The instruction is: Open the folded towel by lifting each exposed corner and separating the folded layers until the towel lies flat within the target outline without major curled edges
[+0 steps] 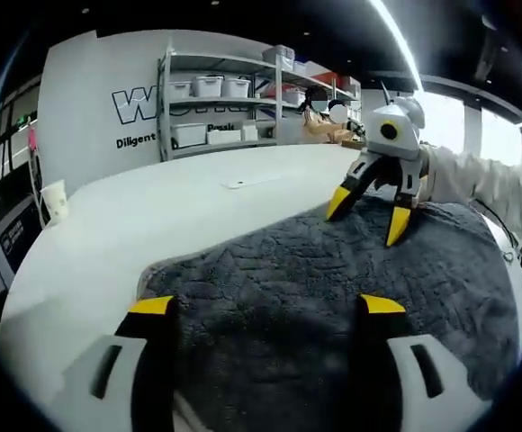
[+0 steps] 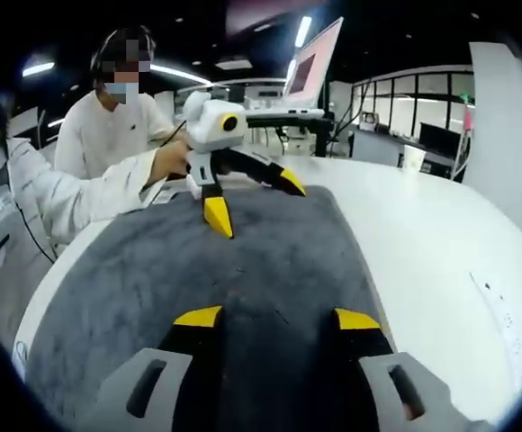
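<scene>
Left gripper (image 1: 265, 306) agape over grey towel (image 1: 333, 279), right gripper (image 1: 369, 216) opposite

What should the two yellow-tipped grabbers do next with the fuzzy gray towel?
Probably lower the open left gripper onto the near edge of the gray towel and pinch a corner to lift. Both it and the right gripper hover open above the towel, holding nothing, and the towel lies on the white table, thick as if folded.

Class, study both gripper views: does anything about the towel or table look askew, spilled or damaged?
Nothing stands out. The grey towel lies spread over the white table with no obvious curled edge. Both hand-held grippers, left and right, are open with tips over the towel. A paper cup stands upright.
</scene>
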{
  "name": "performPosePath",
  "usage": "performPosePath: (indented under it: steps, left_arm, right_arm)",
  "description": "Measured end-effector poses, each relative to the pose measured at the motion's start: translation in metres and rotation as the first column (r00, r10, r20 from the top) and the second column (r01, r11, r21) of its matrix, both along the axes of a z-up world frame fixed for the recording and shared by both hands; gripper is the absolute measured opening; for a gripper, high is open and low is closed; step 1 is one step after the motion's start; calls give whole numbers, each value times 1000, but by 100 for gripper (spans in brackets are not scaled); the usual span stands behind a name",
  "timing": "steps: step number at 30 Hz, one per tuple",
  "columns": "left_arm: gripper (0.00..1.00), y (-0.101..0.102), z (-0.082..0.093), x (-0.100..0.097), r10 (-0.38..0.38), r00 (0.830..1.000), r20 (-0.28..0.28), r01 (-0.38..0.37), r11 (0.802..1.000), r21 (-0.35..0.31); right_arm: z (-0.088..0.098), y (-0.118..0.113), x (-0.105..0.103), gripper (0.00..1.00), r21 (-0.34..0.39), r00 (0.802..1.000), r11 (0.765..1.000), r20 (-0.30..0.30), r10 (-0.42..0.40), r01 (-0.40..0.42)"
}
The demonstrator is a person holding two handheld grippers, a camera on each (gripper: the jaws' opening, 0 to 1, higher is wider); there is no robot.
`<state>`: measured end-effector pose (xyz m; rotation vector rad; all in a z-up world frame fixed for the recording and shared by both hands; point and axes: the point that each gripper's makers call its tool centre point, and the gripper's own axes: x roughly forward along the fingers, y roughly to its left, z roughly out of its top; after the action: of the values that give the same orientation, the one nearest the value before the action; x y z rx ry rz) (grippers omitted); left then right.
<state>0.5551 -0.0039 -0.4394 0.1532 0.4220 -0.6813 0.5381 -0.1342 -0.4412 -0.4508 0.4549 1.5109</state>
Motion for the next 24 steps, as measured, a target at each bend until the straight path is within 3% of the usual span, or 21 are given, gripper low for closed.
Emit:
performPosePath:
  steps: [14, 24]
  left_arm:
    - [80, 0, 0, 0, 0, 1000, 0, 0, 1000, -1]
    - [80, 0, -1, 0, 0, 1000, -2, 0, 1000, 2]
  right_arm:
    - [3, -20, -3, 42, -10, 1000, 1000, -19, -17, 17]
    - [13, -58, 1, 41, -25, 999, 999, 4, -41, 41]
